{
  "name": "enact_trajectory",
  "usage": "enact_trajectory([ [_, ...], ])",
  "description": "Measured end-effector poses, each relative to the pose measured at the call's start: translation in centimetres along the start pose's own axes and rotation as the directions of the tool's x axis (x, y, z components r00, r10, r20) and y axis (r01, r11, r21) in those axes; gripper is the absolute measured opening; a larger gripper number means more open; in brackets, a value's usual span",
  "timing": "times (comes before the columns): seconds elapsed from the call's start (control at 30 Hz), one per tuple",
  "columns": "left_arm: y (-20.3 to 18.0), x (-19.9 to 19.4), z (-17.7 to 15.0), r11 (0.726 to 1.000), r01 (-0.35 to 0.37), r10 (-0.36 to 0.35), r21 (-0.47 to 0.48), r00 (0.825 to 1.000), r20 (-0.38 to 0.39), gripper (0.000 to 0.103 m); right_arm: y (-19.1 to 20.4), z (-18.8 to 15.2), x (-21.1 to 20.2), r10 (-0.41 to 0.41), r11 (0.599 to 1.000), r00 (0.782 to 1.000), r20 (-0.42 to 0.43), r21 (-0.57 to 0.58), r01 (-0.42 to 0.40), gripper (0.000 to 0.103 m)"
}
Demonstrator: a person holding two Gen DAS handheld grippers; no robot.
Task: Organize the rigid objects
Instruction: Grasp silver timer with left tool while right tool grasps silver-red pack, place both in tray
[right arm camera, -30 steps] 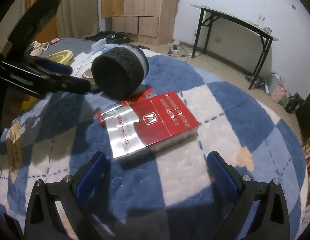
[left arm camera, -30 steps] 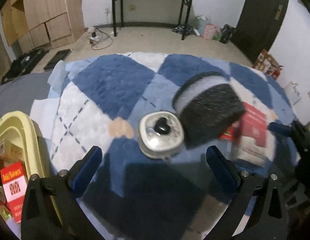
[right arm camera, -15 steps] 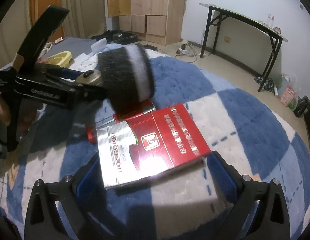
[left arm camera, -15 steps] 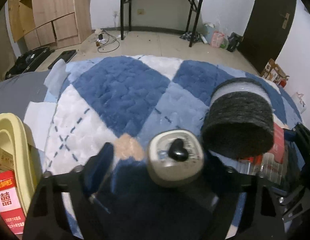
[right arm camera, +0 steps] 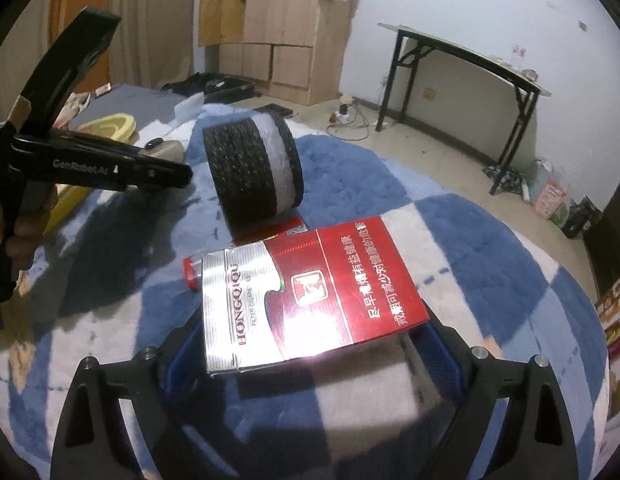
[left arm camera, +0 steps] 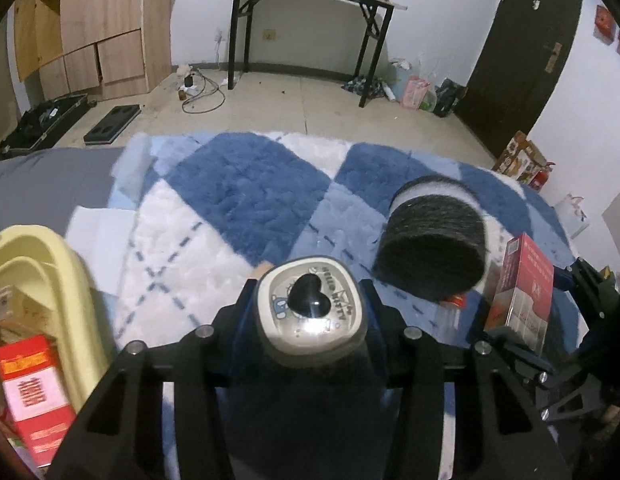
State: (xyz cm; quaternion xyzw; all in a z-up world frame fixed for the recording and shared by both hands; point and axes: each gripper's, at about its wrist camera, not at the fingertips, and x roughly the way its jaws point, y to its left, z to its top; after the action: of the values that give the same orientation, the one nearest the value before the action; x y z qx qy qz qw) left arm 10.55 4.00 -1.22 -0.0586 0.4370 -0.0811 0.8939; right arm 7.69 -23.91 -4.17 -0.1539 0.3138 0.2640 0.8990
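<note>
At the near left, a yellow basket [left arm camera: 50,264] is sitting on the bed with red boxes inside. In the middle, the left gripper [left arm camera: 310,312] is clamping its jaws tight on a small rounded tin [left arm camera: 310,312] with a black heart knob, raised over the blue-and-white rug [left arm camera: 230,188]. Right of a dark yarn roll [right arm camera: 250,168] lying on the rug, the right gripper [right arm camera: 310,344] is closing its wide jaws around a red cigarette pack [right arm camera: 310,292], lifted clear of the rug.
</note>
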Motion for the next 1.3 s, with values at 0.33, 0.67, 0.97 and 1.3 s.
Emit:
enact_trajectory([
  [0.33, 9.4, -10.6, -1.0, 0.992, -0.108, 0.115, -0.06, 0.985, 0.126, 0.05, 6.8, 3.2, -5.1, 0.068, 0.998, 0.995, 0.074, -0.025, -0.066, 0.092],
  [0.67, 20.5, -16.5, -8.5, 0.938, -0.277, 0.296, -0.21, 0.953, 0.067, 0.05, 21.6, 9.6, -0.5, 0.286, 0.953, 0.957, 0.052, -0.116, -0.278, 0.092],
  [0.97, 22.4, -13.8, -12.0, 0.938, -0.25, 0.25, -0.241, 0.968, -0.03, 0.051, 29.3, 14.0, 6.1, 0.325, 0.921, 0.945, -0.037, -0.213, -0.325, 0.091],
  [1.3, 23.4, -12.0, -12.4, 0.932, -0.23, 0.224, -0.279, 0.973, -0.055, 0.051, 31.4, 16.7, 10.8, 0.316, 0.909, 0.943, -0.106, -0.249, -0.333, 0.091],
])
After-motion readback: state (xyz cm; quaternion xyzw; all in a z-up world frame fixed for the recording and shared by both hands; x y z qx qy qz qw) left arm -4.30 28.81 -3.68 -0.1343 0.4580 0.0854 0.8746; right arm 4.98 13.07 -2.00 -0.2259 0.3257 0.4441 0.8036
